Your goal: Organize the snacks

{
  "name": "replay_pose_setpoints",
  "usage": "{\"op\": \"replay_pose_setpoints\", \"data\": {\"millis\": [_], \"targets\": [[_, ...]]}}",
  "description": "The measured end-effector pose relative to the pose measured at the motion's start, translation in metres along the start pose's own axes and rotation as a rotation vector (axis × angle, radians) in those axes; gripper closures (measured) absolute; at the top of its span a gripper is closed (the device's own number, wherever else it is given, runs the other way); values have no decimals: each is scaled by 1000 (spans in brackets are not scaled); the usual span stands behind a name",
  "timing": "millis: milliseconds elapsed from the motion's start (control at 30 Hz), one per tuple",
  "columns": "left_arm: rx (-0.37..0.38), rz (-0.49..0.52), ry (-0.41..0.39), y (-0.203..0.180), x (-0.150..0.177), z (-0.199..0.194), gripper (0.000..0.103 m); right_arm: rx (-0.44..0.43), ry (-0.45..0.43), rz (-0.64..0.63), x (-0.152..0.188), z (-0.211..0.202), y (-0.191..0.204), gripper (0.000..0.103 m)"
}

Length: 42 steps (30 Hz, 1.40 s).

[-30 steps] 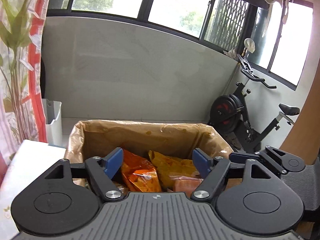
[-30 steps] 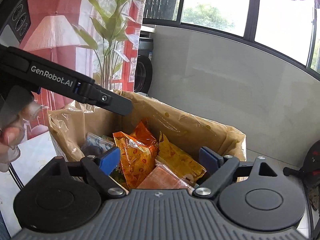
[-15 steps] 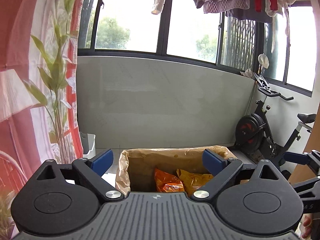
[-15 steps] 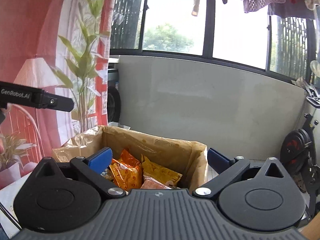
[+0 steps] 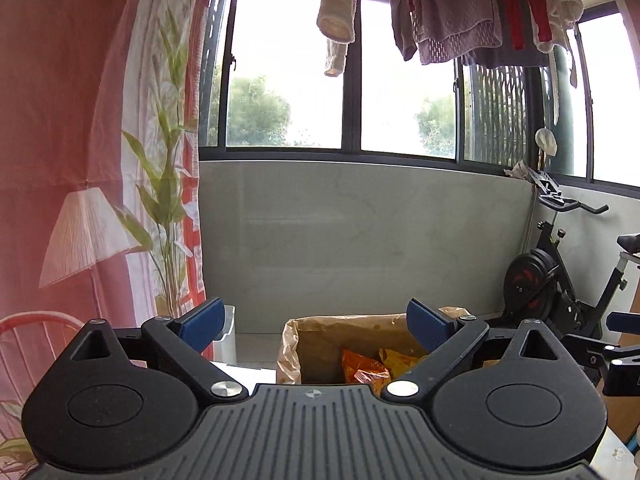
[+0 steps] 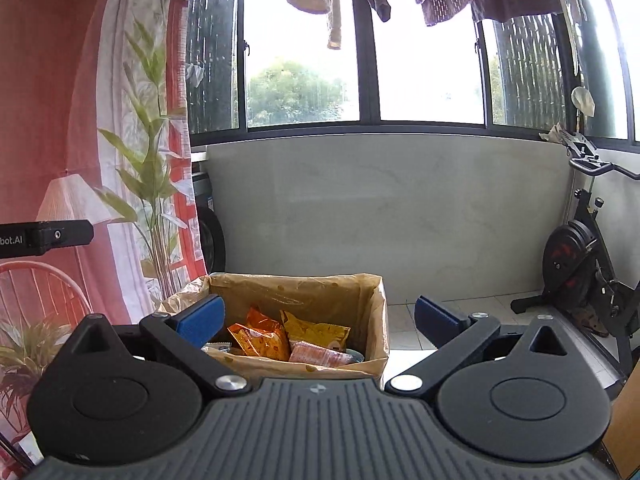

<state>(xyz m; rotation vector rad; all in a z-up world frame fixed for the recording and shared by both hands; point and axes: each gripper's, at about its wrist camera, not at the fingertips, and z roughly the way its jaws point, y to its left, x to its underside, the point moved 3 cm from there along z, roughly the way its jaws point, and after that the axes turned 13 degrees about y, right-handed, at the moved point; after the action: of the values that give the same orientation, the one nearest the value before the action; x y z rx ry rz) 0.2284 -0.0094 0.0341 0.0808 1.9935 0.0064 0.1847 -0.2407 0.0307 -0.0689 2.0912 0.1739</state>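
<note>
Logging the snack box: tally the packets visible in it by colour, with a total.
Right wrist view, box:
Orange packets: 1
Yellow packets: 1
Pink packets: 1
Total: 3. Others may be hidden behind the finger.

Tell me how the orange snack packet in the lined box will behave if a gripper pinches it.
The orange snack packet looks puffed and crinkled, so it probably gives and crackles. Its glossy film may slip. It leans on neighbouring packets in the box, so lifting it may shift them.
</note>
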Motion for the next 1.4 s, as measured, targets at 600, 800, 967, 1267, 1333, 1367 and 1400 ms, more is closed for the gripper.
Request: {"op": "replay_pose_setpoints", "data": {"millis": [600, 800, 967, 1267, 1333, 1367, 1400], "targets": [[-37, -7, 3, 2, 11, -20, 4, 18, -3, -2, 3, -4, 3, 0], [-51, 5, 0, 2, 12, -21, 4, 14, -3, -6, 5, -5, 3, 0], [-54, 1, -5, 3, 12, -23, 4, 9, -2, -7, 6, -5, 5, 0], [-50, 2, 9, 3, 13, -22, 4, 4, 2, -8, 8, -5, 4, 0], [-48, 2, 11, 2, 14, -22, 4, 4, 4, -9, 9, -4, 4, 0], [-46, 3, 12, 1, 15, -22, 4, 5, 4, -9, 9, -4, 4, 0], [-45, 4, 13, 1, 15, -22, 4, 6, 6, -9, 9, -4, 5, 0]]}}
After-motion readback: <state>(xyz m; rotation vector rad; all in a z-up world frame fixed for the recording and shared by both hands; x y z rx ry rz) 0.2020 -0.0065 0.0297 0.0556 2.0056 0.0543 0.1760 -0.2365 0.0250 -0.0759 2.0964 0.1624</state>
